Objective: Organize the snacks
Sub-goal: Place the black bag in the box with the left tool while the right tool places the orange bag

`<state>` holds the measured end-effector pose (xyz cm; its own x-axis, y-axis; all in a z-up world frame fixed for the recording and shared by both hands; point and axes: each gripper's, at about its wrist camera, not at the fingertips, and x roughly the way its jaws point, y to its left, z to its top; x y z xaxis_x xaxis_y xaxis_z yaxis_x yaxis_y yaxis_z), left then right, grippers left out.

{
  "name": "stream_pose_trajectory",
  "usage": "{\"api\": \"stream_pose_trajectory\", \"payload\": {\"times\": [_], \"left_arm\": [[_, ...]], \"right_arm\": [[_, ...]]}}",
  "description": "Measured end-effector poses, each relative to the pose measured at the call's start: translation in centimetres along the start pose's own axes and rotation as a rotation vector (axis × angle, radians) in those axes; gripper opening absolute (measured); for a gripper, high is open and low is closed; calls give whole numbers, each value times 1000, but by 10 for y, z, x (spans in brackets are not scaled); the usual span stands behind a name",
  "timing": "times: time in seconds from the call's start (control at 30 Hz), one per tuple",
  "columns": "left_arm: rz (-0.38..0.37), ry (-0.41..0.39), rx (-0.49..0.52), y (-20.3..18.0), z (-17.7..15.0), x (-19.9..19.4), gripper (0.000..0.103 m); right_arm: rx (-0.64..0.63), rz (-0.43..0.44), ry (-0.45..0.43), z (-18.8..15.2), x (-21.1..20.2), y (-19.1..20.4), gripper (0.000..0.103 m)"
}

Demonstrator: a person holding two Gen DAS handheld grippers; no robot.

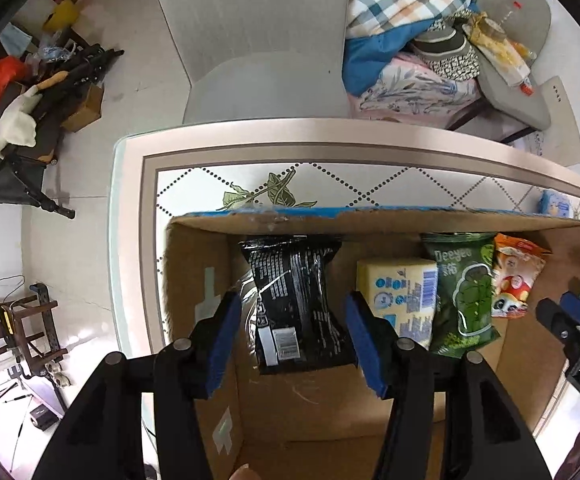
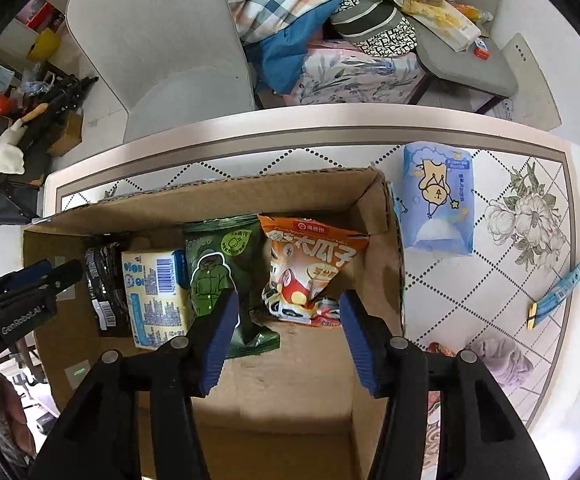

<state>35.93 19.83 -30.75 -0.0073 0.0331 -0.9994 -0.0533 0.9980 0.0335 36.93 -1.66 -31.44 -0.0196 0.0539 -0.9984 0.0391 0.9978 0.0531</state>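
Note:
A cardboard box (image 1: pixel 194 264) (image 2: pixel 321 192) stands on the patterned table. Inside it, in a row along the far wall, lie a black snack bag (image 1: pixel 297 300) (image 2: pixel 104 284), a yellow pack (image 1: pixel 401 288) (image 2: pixel 156 292), a green bag (image 1: pixel 465 288) (image 2: pixel 218 272) and an orange bag (image 1: pixel 515 276) (image 2: pixel 309 268). My left gripper (image 1: pixel 293 336) hangs open over the black bag, holding nothing. My right gripper (image 2: pixel 288 336) is open above the green and orange bags, its fingers empty. Each gripper shows at the edge of the other's view.
A blue tissue pack (image 2: pixel 437 200) lies on the table (image 2: pixel 489 280) right of the box, with a blue measuring tape (image 2: pixel 557 292) and a purple cloth (image 2: pixel 501 356) further right. A grey chair (image 1: pixel 258 40) and piled bedding (image 2: pixel 313 20) stand beyond the far table edge.

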Motion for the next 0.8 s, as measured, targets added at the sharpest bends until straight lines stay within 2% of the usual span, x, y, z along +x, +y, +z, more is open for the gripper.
{"api": "stream_pose_trajectory", "payload": {"times": [0.1,0.2,0.3,0.37,0.4,0.57,0.67,0.8], "left_arm": [[-21,-24,-5,2,-12,-12,52],[-41,-50,-16,3,-30,-24,61],[-40,-74,-12,1,-46,-33,62],[-39,-79,-15,0,-59,-38,82],[-42,-86,-14,-1,-63,-40,96],[-55,-124,-44,-3,-90,-52,102],[-71,-140,-71,-2,-105,-57,102],[-63,-173,-76,-7,-124,-67,102]], "right_arm": [[-17,0,7,-11,-3,3,57],[-25,5,10,-24,-7,5,62],[-38,10,10,-39,-10,9,62],[-50,8,7,-49,-13,11,62],[-53,13,5,-55,-15,12,62],[-70,34,-6,-80,-23,14,68],[-82,30,-26,-94,-32,14,69],[-103,28,-58,-112,-46,13,76]]}}
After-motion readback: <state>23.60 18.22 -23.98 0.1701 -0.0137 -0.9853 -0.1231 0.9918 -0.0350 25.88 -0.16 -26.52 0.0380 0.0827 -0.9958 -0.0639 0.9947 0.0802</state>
